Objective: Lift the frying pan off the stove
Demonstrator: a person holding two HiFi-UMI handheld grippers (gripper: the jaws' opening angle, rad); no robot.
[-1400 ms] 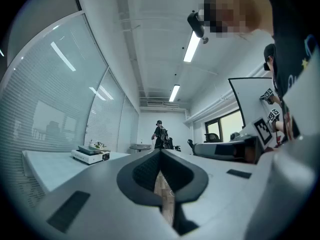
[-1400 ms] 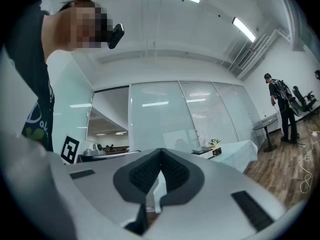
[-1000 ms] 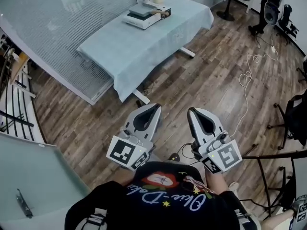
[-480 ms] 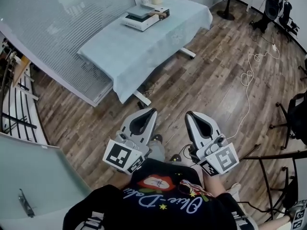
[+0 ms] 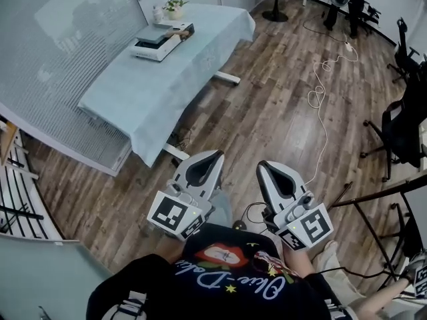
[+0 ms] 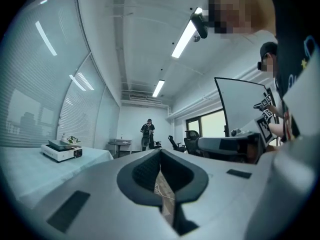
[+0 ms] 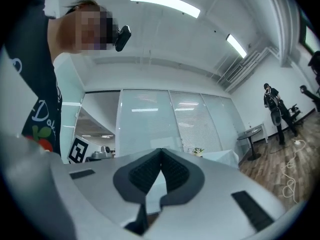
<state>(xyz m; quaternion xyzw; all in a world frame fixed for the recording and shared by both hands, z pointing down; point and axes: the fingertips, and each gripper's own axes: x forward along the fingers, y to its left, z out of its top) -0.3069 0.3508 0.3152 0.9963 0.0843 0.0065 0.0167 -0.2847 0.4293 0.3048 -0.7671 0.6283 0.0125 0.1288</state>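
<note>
Left gripper (image 5: 215,155) clenched on nothing, right gripper (image 5: 261,166) likewise, two side by side, one cloth-covered table (image 5: 167,79) well apart

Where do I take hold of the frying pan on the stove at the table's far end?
By what looks like its brownish handle, I'd judge. It sticks out past the stove toward the open floor side of the table, so come from that side with jaws across it. The pan body is too small from here to read.
</note>
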